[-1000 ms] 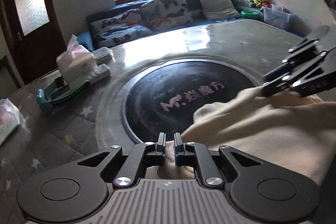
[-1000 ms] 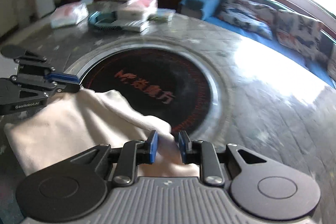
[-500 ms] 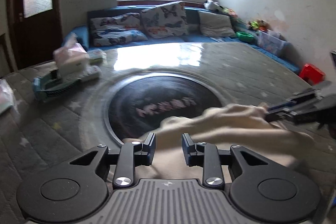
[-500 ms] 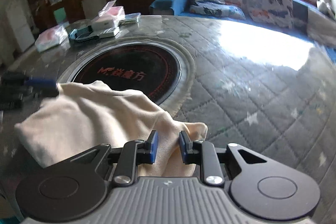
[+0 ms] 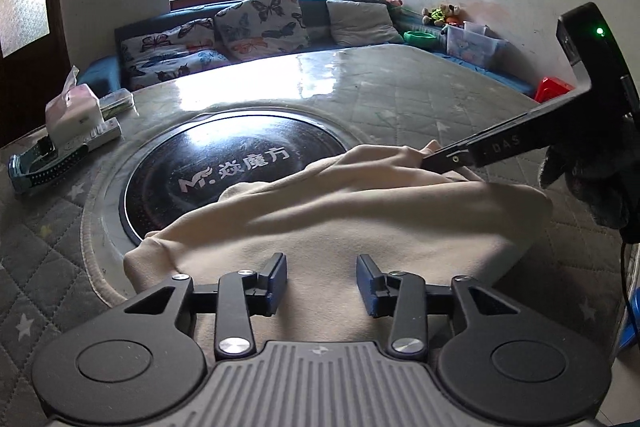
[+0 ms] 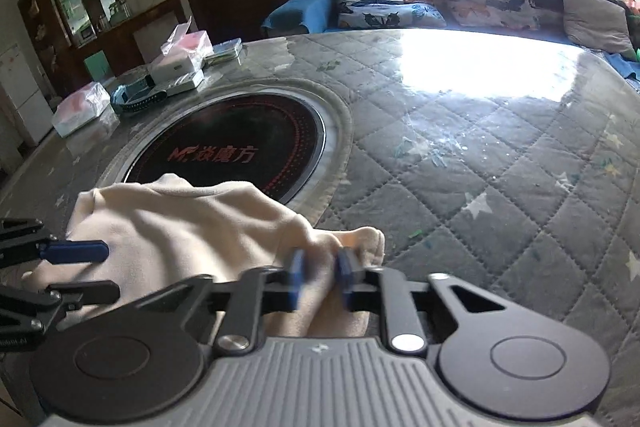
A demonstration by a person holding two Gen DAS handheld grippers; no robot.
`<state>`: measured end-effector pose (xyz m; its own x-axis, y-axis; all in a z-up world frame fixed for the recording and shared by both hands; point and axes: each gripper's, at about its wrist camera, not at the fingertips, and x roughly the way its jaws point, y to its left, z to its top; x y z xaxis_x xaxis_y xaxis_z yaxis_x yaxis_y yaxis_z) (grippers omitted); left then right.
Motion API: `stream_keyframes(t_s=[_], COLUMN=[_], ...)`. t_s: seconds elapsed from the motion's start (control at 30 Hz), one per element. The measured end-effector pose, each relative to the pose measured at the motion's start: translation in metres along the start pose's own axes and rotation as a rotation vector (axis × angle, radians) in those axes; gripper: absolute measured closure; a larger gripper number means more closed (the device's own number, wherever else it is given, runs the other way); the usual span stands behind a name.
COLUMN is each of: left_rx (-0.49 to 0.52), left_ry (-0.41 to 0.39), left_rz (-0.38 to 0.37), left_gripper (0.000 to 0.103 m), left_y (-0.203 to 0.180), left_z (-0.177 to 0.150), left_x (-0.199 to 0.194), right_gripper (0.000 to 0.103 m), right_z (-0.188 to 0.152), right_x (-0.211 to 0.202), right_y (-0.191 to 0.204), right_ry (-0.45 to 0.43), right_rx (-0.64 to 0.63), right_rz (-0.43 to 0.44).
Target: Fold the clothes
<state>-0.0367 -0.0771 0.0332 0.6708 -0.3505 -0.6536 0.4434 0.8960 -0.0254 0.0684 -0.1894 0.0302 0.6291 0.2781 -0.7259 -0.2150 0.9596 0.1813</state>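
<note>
Sunlight glares off the quilted table (image 5: 420, 99), where the cream garment (image 5: 360, 211) lies bunched beside the dark round hob plate (image 5: 224, 163). Its soft, thick cloth is doubled over. The left gripper (image 5: 321, 277) has just been opening, jaws apart above the cloth, seemingly letting its edge settle. The right gripper (image 6: 320, 277) has just been closing and pinches a corner, probably to steer the fold.

The desk (image 5: 400, 99) is covered by a quilted grey pad with stars. A round black plate (image 5: 224, 155) is set into its middle, partly overlapped by a cream cloth (image 5: 328, 219). Tissues (image 5: 72, 111), a box (image 6: 176, 67) and bags (image 6: 80, 111) are kept at its far edge.
</note>
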Motion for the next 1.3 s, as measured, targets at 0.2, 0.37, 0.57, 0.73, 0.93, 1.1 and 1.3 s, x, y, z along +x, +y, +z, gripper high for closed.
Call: stream_keyframes(t_s=[0.2, 0.37, 0.57, 0.73, 0.93, 1.1, 1.3], left_rx=[0.008, 0.029, -0.016, -0.097, -0.153, -0.118, -0.081], left_ry=[0.006, -0.001, -0.022, -0.011, 0.039, 0.057, -0.008], left_rz=[-0.006, -0.012, 0.026, 0.077, 0.133, 0.191, 0.178], left_gripper=[0.058, 0.058, 0.058, 0.058, 0.062, 0.061, 0.062], left_y=[-0.001, -0.002, 0.018, 0.053, 0.084, 0.087, 0.066], left_z=[-0.002, -0.006, 0.005, 0.018, 0.018, 0.015, 0.027], left_x=[0.0, 0.0, -0.009, -0.005, 0.013, 0.025, 0.009], right_gripper=[0.098, 0.098, 0.095, 0.093, 0.093, 0.093, 0.093], right_z=[0.002, 0.001, 0.007, 0.021, 0.03, 0.032, 0.026], right_x=[-0.02, -0.003, -0.009, -0.009, 0.027, 0.036, -0.005], right_y=[0.024, 0.022, 0.024, 0.041, 0.061, 0.055, 0.049], right_ry=[-0.084, -0.032, -0.036, -0.057, 0.002, 0.014, -0.002], right_rx=[-0.147, -0.135, -0.142, -0.194, -0.236, -0.229, -0.251], right_rz=[-0.128, -0.162, -0.155, -0.077, -0.004, -0.014, 0.0])
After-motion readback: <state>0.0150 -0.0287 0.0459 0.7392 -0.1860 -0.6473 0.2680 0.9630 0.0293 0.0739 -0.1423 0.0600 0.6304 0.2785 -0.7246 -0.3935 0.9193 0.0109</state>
